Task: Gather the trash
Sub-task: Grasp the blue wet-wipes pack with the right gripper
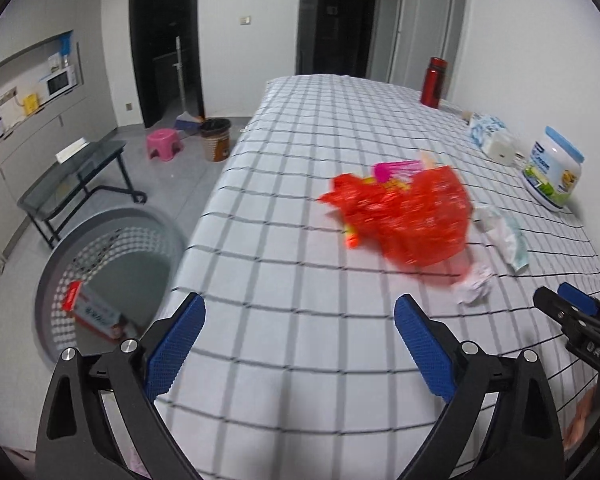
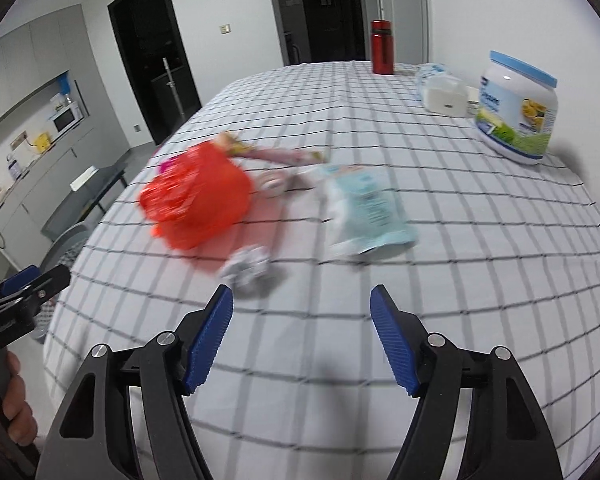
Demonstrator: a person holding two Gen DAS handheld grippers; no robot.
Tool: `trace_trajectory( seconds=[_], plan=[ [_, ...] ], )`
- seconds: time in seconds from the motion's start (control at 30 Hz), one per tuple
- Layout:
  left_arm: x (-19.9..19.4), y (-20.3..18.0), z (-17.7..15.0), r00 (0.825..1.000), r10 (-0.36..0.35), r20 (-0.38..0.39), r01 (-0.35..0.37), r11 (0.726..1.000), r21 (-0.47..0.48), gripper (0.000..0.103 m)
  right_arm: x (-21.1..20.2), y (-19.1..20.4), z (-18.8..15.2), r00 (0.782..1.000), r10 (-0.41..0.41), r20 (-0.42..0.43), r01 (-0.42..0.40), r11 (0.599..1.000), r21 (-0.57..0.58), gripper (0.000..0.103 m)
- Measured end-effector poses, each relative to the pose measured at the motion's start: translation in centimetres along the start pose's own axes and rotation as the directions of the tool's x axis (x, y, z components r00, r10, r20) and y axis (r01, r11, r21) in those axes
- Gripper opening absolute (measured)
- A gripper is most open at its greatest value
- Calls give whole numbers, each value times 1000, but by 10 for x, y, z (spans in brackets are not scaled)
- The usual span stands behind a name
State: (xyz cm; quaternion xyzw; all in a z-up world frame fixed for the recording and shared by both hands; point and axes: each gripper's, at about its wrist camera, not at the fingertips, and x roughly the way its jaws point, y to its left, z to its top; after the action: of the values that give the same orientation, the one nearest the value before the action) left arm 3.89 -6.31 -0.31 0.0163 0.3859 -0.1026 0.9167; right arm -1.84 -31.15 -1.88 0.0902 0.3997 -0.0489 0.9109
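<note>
A crumpled red plastic bag lies mid-table on the checked cloth; it also shows in the right wrist view. A crumpled white paper ball and a pale blue wrapper lie beside it. A pink wrapper lies behind the bag. My left gripper is open and empty above the near table edge. My right gripper is open and empty, just short of the paper ball. A grey mesh trash basket stands on the floor to the left, holding a red and white box.
A red bottle, a tissue pack and a white tub with a blue lid stand along the table's right side. A glass side table, a pink stool and a brown bin stand on the floor.
</note>
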Motion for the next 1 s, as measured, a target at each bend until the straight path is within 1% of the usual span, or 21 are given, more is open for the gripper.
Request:
trace_trajectory(
  seconds=[0.07, 0.2, 0.37, 0.5, 0.63, 0.73, 0.83, 1.0],
  plan=[
    [4, -14, 4, 1000, -5, 2, 5, 1000, 10, 94, 6, -13, 8, 1000, -6, -4, 6, 1000, -3, 68],
    [14, -41, 9, 1000, -5, 2, 5, 1000, 21, 94, 19, -34, 24, 1000, 8, -10, -8, 1000, -10, 68],
    [25, -70, 10, 999, 34, 14, -34, 999, 28, 94, 43, -47, 45, 998, 46, -33, -47, 999, -22, 68],
    [32, -82, 9, 998, 59, 26, -60, 998, 14, 94, 61, -50, 57, 994, 87, -59, -89, 996, -32, 68],
    [40, -88, 8, 998, 70, 9, -70, 998, -3, 95, 82, -49, 67, 989, 111, -95, -115, 993, -35, 68],
    [43, -95, 5, 997, 78, 1, -78, 997, 6, 95, 95, -51, 70, 988, 105, -116, -110, 993, -34, 68],
    [46, -100, 3, 997, 75, -6, -75, 997, 9, 95, 105, -53, 74, 983, 121, -135, -126, 992, -25, 68],
    [51, -106, 0, 997, 73, -25, -73, 997, 21, 95, 111, -56, 74, 982, 130, -136, -133, 991, -14, 67]
  ],
)
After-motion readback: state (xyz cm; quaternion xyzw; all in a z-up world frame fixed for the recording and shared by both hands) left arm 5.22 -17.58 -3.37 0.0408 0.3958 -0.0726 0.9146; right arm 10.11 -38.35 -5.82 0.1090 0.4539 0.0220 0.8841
